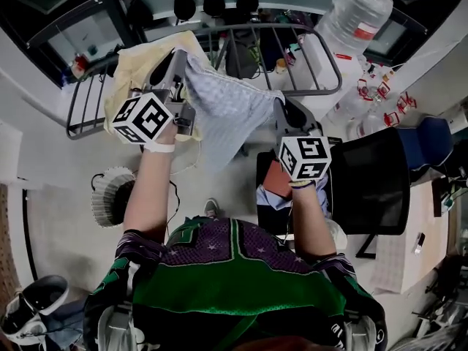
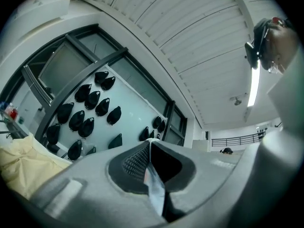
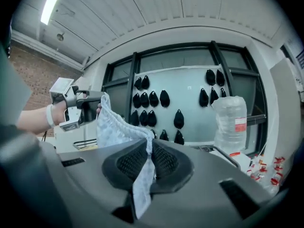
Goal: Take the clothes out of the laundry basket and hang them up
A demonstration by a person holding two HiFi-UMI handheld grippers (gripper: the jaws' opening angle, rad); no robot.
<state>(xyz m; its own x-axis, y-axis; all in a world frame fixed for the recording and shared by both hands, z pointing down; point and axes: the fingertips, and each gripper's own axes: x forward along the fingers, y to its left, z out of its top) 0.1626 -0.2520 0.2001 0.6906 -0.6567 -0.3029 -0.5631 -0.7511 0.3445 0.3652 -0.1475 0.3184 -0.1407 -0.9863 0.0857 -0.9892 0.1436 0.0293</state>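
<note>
Two grippers share one garment. Your left gripper [image 1: 179,70] is clamped on one edge of the pale cloth [image 1: 227,108], and your right gripper [image 1: 282,110] is clamped on another. The cloth hangs stretched between them, in front of the drying rack [image 1: 325,68] as the head view shows it.

Little writing can be read. The red label [image 1: 356,29] on the big water jug [image 1: 351,6] is too small to make out, and the cubes on your grippers carry only black-and-white square markers.

The cloth is thin, light blue-grey with a fine pale pattern. It sags in a loose fold in the middle and gathers into a rolled hem where it enters the right jaws. In both gripper views a strip of it trails down between the ribbed pads, which press on it from both sides.

A yellow garment [image 1: 142,64] is draped over the left end of the rack, just beside your left gripper. A black chair [image 1: 373,181] stands close to the right one. Below your right hand lies a heap of red-brown and blue things [image 1: 274,185] (what holds them cannot be told). Rows of black pear-shaped things [image 3: 164,99] hang on the glass wall behind the rack. A white ribbed round thing [image 1: 110,194] sits on the floor by your left forearm, and shoes [image 1: 33,302] lie at the lower left.
</note>
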